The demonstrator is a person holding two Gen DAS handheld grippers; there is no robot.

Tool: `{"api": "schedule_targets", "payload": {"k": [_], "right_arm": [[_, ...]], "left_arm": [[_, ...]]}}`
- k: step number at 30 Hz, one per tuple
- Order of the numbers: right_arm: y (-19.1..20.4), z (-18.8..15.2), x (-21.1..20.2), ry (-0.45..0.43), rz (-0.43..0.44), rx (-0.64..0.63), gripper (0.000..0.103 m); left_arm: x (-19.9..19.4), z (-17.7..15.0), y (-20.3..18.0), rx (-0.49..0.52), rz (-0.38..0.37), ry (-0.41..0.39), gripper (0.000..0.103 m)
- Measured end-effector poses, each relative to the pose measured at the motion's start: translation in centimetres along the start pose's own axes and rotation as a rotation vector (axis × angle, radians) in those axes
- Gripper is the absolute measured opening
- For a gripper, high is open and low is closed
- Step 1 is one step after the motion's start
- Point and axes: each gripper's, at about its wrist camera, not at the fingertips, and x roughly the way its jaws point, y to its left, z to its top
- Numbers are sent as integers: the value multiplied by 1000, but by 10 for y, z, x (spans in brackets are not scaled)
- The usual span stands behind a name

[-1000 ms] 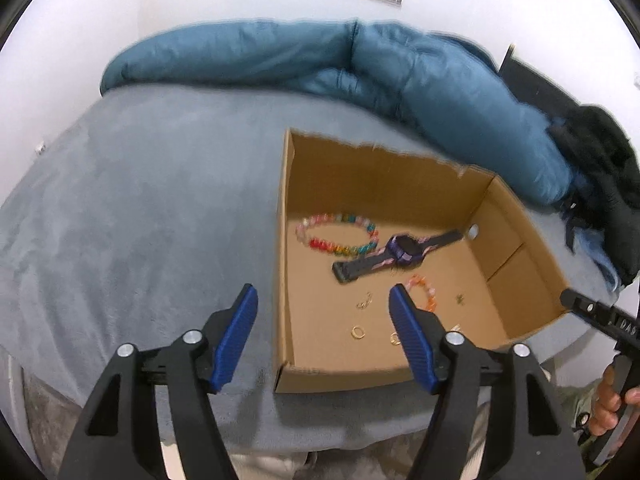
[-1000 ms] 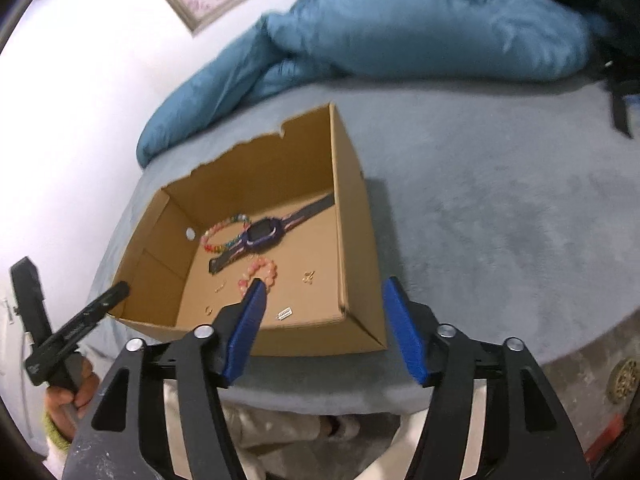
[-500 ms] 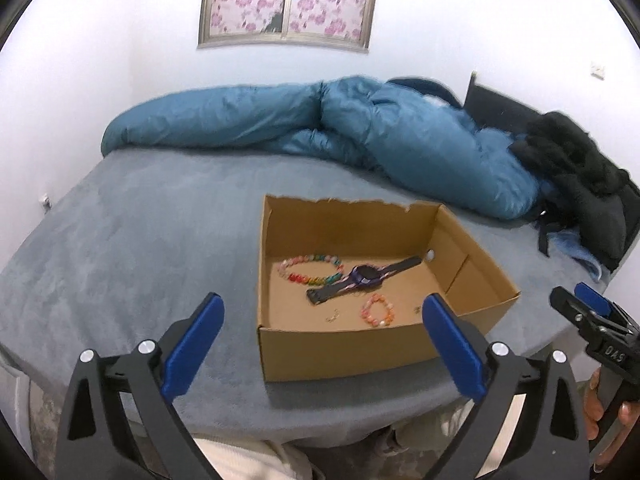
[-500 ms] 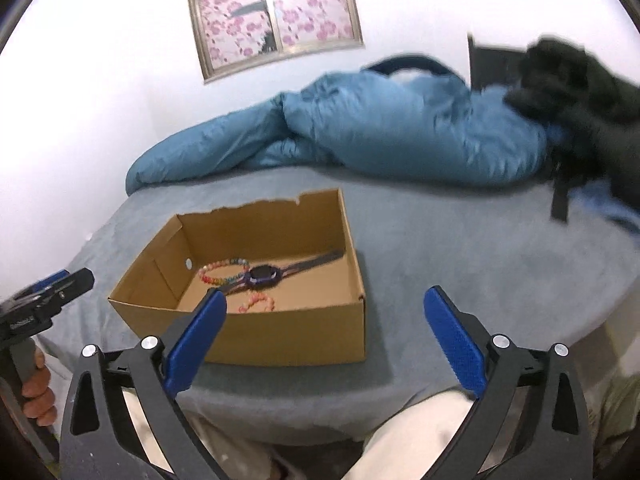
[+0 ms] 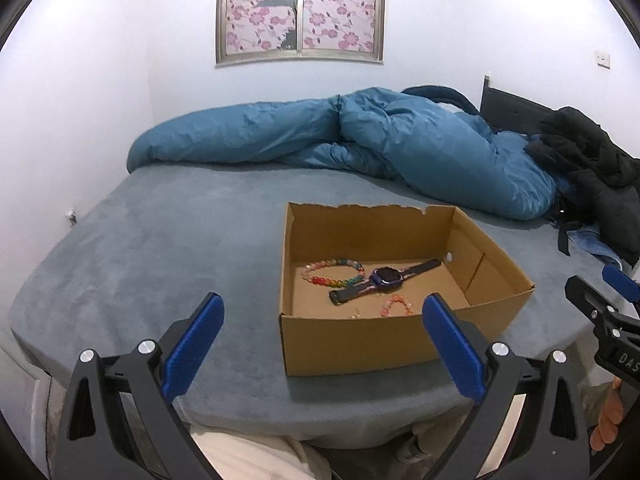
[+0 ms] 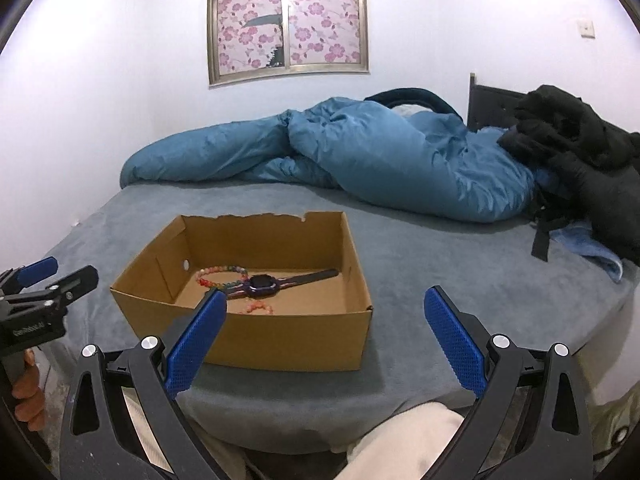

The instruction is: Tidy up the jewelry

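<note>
Cardboard box [image 5: 352, 340] near grey bed's [image 5: 160, 248] front edge

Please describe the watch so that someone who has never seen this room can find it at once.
On the grey bed, near its front edge, stands an open cardboard box. On its floor the watch lies flat between two bead bracelets. It alone has a dark strap and a purple square face; its neighbours are round colourful beads.

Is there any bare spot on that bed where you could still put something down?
Yes. The grey bed cover lies bare between the cardboard box and the wall, and right of the box toward the black clothes. The blue duvet fills the far side; jewelry crowds the box floor.
</note>
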Motion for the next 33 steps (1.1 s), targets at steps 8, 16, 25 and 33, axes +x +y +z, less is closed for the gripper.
{"api": "schedule_targets", "payload": {"k": [8,16,25,33], "right_arm": [[14,-7,-7,-50,-44,-61,95],[14,-9,-10,-51,-2,-36,95],[15,-9,-5,-3,46,-18,95],[5,-12,5,60,51,26,95]], "left_arm": [[-2,-4,-3,24,59,-1,97],[-2,-6,-11,76,72,-16,97],[4,-7,-9,57,77,9,97],[19,-8,-8,47,125,103,97]]}}
